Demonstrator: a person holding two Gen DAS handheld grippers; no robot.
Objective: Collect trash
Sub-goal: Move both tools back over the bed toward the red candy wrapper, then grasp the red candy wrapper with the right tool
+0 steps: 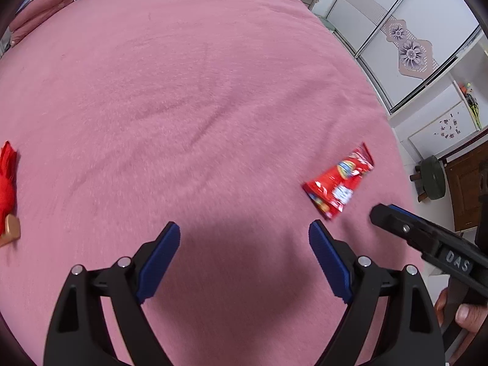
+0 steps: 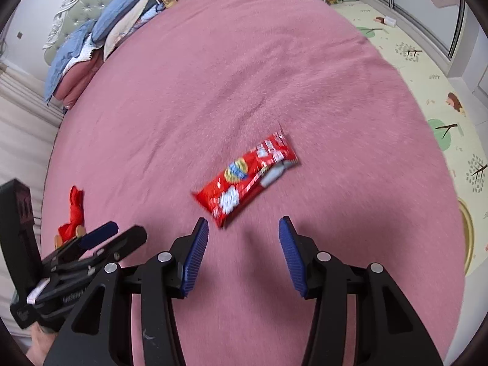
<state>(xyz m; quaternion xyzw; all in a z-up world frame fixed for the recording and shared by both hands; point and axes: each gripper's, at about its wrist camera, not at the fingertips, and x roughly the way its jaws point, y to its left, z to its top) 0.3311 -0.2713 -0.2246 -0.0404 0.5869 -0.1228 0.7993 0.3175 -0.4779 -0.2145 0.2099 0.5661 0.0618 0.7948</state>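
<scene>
Right wrist view is filled mostly by a broad pink fleece bedspread (image 2: 244,76), lightly creased, reaching from 12 o'clock down to the bottom edge. At 3 o'clock, beyond the bed's side, lies a pale yellow foam play mat printed with trees (image 2: 442,97). At 10 to 11 o'clock a heap of blue and cream folded bedding (image 2: 100,30) sits against a tufted pale green headboard (image 2: 91,3).

The right gripper (image 2: 243,231), black-framed with ribbed blue pads, stands wide open at 6 o'clock and holds nothing. Just past its fingertips, near the picture's centre, a long red glossy snack wrapper with white and yellow print (image 2: 247,180) lies flat on the bedspread, slanting from 7 o'clock to 1 o'clock; its near corner is close to the left-hand pad but not between the jaws. At 8 o'clock a crumpled bright red piece of wrapping with a gold-brown end (image 2: 74,213) lies on the bedspread, partly hidden behind the other tool.

In the left wrist view, the left gripper (image 1: 244,231) also gapes wide with nothing between its pads, above bare pink cloth. The red wrapper (image 1: 338,183) sits at 3 o'clock, just beyond the right-hand fingertip, and the crumpled red piece (image 1: 7,189) lies well apart at 9 o'clock. White sliding wardrobe doors with flower decals (image 1: 405,39) fill 1 to 2 o'clock.
</scene>
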